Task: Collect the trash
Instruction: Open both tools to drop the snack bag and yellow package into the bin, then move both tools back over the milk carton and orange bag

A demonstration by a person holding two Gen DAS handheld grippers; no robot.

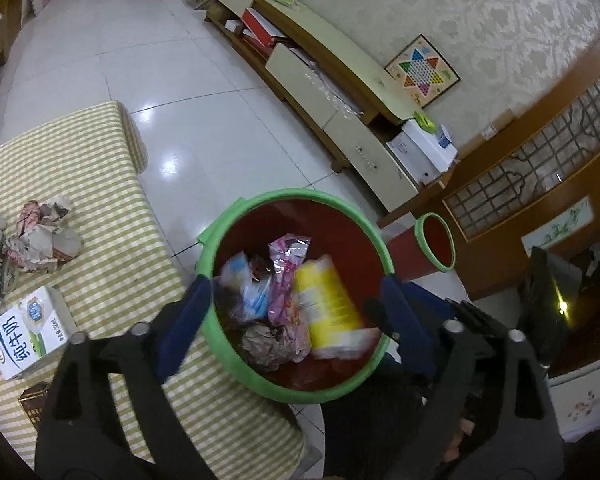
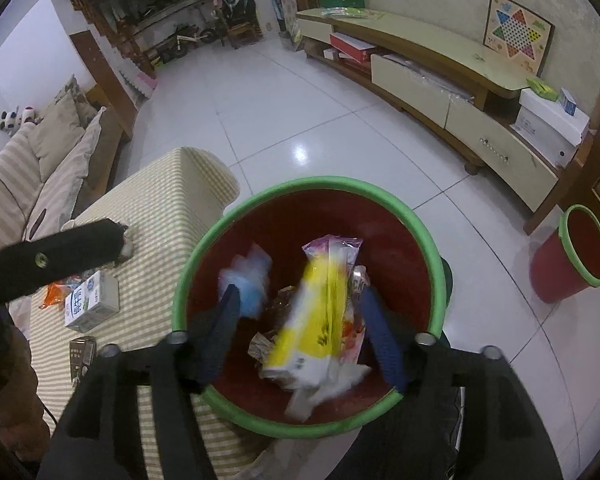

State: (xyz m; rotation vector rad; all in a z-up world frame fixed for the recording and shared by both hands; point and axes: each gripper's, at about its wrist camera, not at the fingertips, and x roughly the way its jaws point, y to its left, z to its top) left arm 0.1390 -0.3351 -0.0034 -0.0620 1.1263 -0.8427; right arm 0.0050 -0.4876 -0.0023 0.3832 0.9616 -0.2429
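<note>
Poised over a green-rimmed red bin [image 1: 260,372], left gripper [image 1: 296,312] and right gripper [image 2: 300,340], both with blue fingers spread wide and empty. Below and between the jaws, a blurred yellow packet [image 2: 320,320] among wrappers inside the bin. Left of the jaws, the checked tablecloth's [image 1: 112,184] edge touching the rim; on it a milk carton [image 1: 28,336] marked "纯牛奶" and crumpled paper [image 1: 44,240]. Beyond, open white floor [image 2: 284,120].

Checkers board [image 2: 516,34] on TV cabinet [image 2: 440,54] (sofa [image 2: 40,168] opposite)
</note>
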